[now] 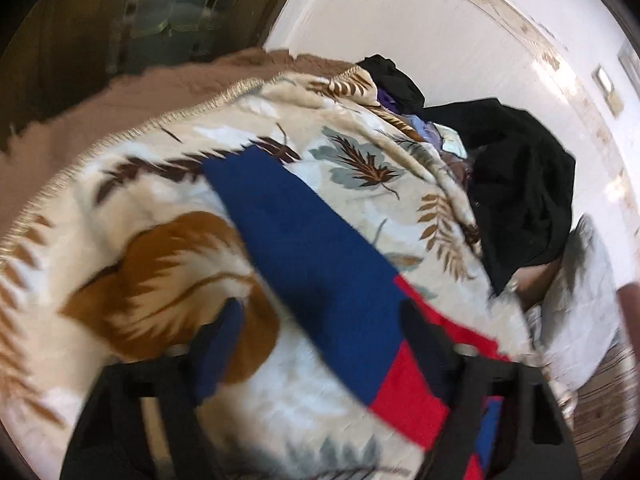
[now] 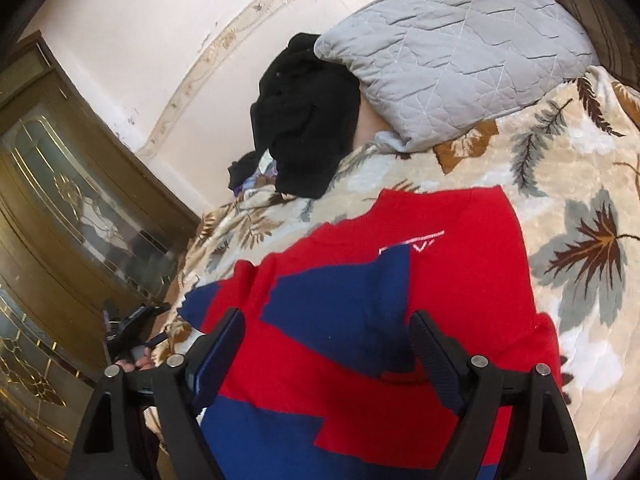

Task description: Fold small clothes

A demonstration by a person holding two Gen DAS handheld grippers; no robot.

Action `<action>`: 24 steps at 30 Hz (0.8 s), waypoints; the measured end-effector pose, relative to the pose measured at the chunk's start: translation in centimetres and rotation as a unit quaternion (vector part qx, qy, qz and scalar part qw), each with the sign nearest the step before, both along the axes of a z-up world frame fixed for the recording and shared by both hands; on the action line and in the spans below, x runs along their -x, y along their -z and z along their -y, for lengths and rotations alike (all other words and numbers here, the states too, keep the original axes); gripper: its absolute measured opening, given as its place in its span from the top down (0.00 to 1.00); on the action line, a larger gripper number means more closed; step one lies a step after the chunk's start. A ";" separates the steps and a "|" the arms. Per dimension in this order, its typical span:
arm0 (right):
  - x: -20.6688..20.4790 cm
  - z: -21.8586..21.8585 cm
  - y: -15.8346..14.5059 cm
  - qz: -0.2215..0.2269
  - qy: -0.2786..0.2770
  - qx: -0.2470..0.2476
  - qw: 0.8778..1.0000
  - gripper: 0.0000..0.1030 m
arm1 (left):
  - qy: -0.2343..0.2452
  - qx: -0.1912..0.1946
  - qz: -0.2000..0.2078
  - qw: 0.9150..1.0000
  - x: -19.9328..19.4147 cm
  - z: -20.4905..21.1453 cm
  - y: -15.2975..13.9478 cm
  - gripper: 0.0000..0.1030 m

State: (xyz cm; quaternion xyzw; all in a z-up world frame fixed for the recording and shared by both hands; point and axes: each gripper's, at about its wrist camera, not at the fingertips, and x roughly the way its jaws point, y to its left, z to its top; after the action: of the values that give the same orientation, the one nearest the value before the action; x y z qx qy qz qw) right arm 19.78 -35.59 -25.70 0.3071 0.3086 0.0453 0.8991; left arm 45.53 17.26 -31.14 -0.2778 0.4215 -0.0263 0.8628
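A red and navy blue sweater (image 2: pixel 460 248) lies flat on the leaf-patterned blanket (image 2: pixel 580 184) of a bed, with one blue sleeve folded across its red body. My right gripper (image 2: pixel 328 340) hovers low over the sweater's middle, its jaws wide apart and nothing between the pads. In the blurred left wrist view the sweater's long blue sleeve (image 1: pixel 304 232) runs diagonally over the blanket (image 1: pixel 120 184) and turns red at the lower right. My left gripper (image 1: pixel 324 320) straddles that sleeve with its fingers spread; the pads do not press the cloth.
A heap of black clothes (image 2: pixel 308 120) lies at the far edge of the bed beside a grey quilted pillow (image 2: pixel 460 52). A wooden cabinet with glass doors (image 2: pixel 60 208) stands to the left against a white wall. The black clothes (image 1: pixel 520 192) also show in the left wrist view.
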 end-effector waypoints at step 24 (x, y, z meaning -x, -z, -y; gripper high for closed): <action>3.5 6.3 0.4 0.002 0.104 0.016 0.994 0.31 | 0.011 -0.050 0.073 0.996 -3.2 5.9 -2.0 0.94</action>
State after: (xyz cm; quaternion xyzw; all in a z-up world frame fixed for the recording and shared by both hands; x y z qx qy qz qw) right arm 16.25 -41.86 -26.06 0.3228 0.2741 -0.0527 0.9044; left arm 48.70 11.39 -29.09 -0.2266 0.3610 -0.0351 0.9040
